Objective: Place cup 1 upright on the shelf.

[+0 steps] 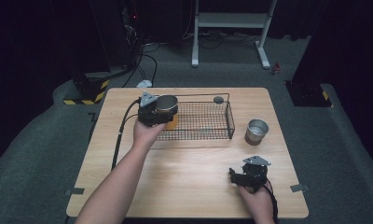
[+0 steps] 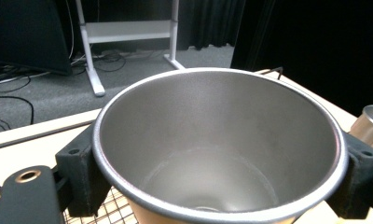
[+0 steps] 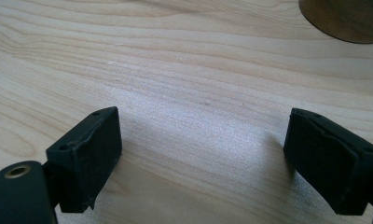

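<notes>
The right gripper (image 1: 244, 176) sits near the table's (image 1: 189, 186) near right corner, held low over the bare wood; in the right gripper view its jaws stand spread wide with nothing between them — only wood grain.

Farther in, toward the right edge, a second metal cup (image 1: 257, 131) stands upright on the table, just outside the right end of the wire basket (image 1: 208, 122). Nothing can be made out inside it.

The basket is black wire mesh with a low rim, lying toward the far edge, a little left of centre. Its mesh floor looks bare apart from something small and pale that is too small to tell. A small dark round object (image 1: 218, 99) lies at its far right corner, by the rim.

At the basket's left end the left gripper (image 1: 162, 112) pinches the metal cup (image 1: 166, 106) by its sides, holding it upright above the basket's left end. In the left gripper view the black pads press on either side just below the rim. The cup (image 2: 222, 149) is wide-mouthed, with a brushed grey inside, a thin rolled lip and a copper-coloured outside — and it is empty.

Beyond the far edge stand grey carpet, cables and a white frame (image 1: 231, 28).
</notes>
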`<state>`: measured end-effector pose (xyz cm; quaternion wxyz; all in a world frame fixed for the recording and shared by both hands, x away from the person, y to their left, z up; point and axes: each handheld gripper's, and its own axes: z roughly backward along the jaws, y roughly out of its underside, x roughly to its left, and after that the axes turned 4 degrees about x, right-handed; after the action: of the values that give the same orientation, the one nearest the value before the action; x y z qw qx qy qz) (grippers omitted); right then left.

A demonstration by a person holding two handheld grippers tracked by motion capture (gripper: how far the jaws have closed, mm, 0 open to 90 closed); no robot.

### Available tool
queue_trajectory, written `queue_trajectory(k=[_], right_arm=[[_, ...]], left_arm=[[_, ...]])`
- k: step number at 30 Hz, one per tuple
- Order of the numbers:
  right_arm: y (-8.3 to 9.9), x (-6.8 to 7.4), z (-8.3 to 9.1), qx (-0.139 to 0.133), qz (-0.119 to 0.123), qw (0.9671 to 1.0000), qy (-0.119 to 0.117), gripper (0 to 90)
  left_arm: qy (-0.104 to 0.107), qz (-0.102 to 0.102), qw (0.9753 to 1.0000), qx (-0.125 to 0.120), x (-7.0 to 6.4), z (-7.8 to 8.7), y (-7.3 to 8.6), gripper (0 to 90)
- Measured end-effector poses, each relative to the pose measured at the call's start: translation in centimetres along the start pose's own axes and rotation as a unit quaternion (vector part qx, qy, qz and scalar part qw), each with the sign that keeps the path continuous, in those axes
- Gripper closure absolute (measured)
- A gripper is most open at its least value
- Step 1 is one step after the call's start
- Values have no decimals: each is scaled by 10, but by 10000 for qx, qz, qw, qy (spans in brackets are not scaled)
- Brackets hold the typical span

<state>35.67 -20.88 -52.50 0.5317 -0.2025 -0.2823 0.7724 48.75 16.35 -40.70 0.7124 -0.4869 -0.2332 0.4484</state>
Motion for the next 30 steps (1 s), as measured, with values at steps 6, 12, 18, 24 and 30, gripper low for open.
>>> queue_trajectory(k=[6,12,18,24,30], right_arm=[[0,0,0,-1,1,10000,0,110],[0,0,0,0,1,10000,-1,110],[0,0,0,2,4,10000,-5,111],[0,0,0,1,19,10000,-4,111],[1,0,0,-4,38,10000,-5,112]], left_arm=[[-117,112,9999,26,7,-9,5,131],[-263,200,9994,92,13,-19,9,131],[-337,236,9988,257,14,-31,16,131],[-319,228,9985,384,10,-41,22,131],[-354,202,9976,556,7,-49,28,131]])
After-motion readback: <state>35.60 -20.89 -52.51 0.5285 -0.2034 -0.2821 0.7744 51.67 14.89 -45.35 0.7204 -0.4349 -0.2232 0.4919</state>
